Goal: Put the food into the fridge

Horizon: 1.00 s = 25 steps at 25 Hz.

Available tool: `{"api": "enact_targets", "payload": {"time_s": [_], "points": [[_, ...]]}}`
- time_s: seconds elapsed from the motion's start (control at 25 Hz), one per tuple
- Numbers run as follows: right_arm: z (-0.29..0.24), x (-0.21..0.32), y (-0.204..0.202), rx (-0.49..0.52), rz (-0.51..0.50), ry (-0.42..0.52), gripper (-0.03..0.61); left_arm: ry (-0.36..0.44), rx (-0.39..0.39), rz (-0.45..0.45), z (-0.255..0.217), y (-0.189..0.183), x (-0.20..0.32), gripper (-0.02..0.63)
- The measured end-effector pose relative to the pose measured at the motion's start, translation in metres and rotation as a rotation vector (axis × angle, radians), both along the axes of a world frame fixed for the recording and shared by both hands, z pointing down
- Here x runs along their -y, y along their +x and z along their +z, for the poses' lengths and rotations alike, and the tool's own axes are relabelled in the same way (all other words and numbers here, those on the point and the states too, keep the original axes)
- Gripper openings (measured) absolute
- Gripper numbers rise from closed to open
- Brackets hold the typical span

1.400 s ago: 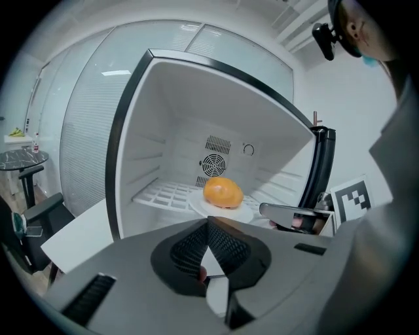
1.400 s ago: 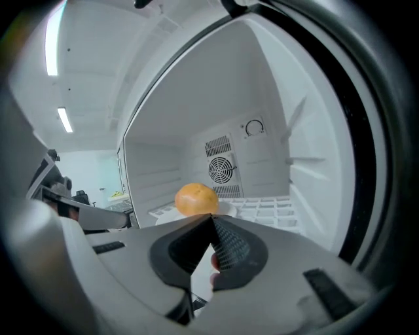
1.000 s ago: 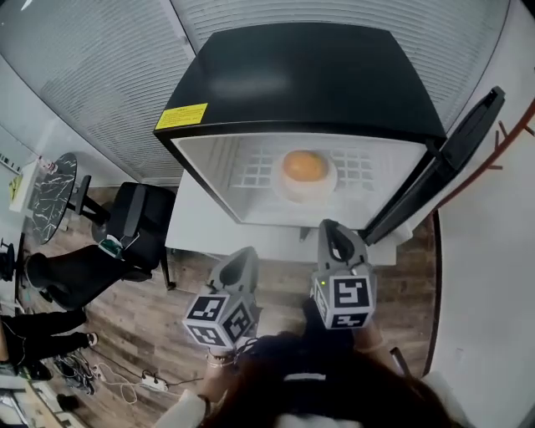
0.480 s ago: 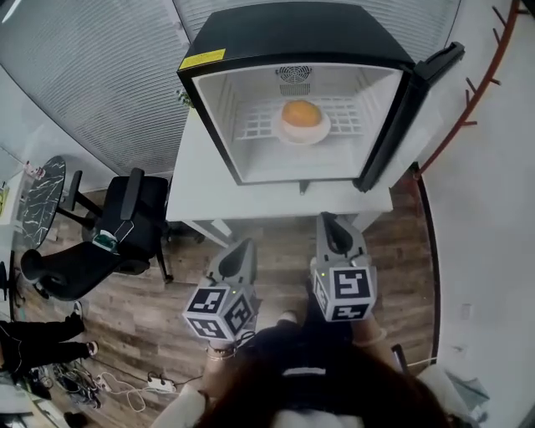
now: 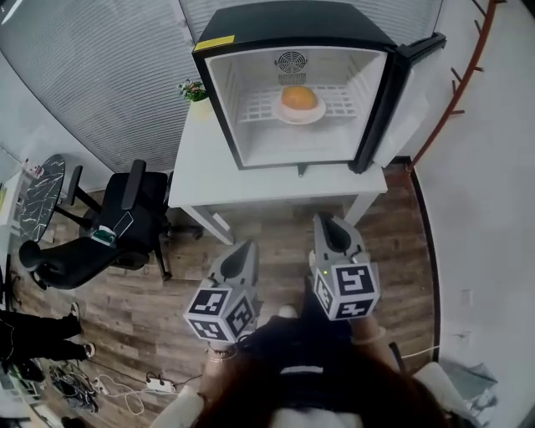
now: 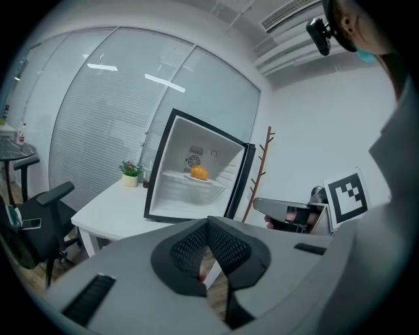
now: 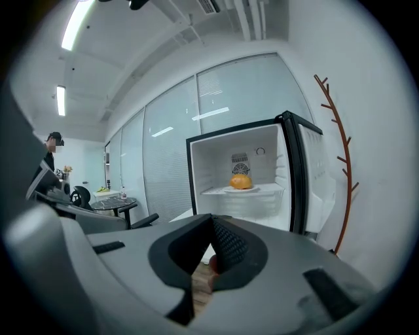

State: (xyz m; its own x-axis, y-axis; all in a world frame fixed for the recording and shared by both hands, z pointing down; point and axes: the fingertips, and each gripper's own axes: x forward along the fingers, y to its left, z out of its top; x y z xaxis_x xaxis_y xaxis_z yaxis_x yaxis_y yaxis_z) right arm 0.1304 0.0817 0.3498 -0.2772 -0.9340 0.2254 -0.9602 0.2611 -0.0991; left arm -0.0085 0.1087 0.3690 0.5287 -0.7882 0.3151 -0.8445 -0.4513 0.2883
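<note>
Left gripper [image 5: 242, 255] and right gripper [image 5: 331, 230], jaws pressed together on nothing, hang well short of the fridge [image 5: 288, 18], whose door [image 5: 391, 100] stands open, so the food [image 5: 299, 97] inside may warm.

Left gripper: the grey moulded-plastic left gripper [image 5: 242, 251] has a smooth shell that narrows to a rounded nose.
Right gripper: the right gripper [image 5: 328, 224] has the same grey shell, with a tiny green light [image 5: 322, 272] behind the nose.
Pads: black cross-hatched rubber pads [image 6: 229, 247] line the jaws.
Cubes: white left cube [image 5: 221, 316] and right cube [image 5: 347, 290], both faced with black square markers.
Clothing: dark top [image 5: 292, 355], pale sleeves [image 5: 180, 410].
</note>
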Motion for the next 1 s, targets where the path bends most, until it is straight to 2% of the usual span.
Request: {"api": "enact_targets", "payload": {"time_s": [0.48, 0.72, 1.0], "points": [[0.001, -0.023, -0.019, -0.069, -0.050, 0.029, -0.006, 0.017, -0.001, 0.000, 0.010, 0.000, -0.026, 0.002], [-0.009, -0.025, -0.015, -0.111, -0.017, 0.088, -0.006, 0.024, -0.004, -0.007, 0.012, 0.003, -0.026, 0.002], [-0.013, -0.020, -0.009, -0.142, -0.012, 0.096, -0.006, 0.030, -0.008, -0.011, 0.012, 0.011, -0.017, 0.002]]}}
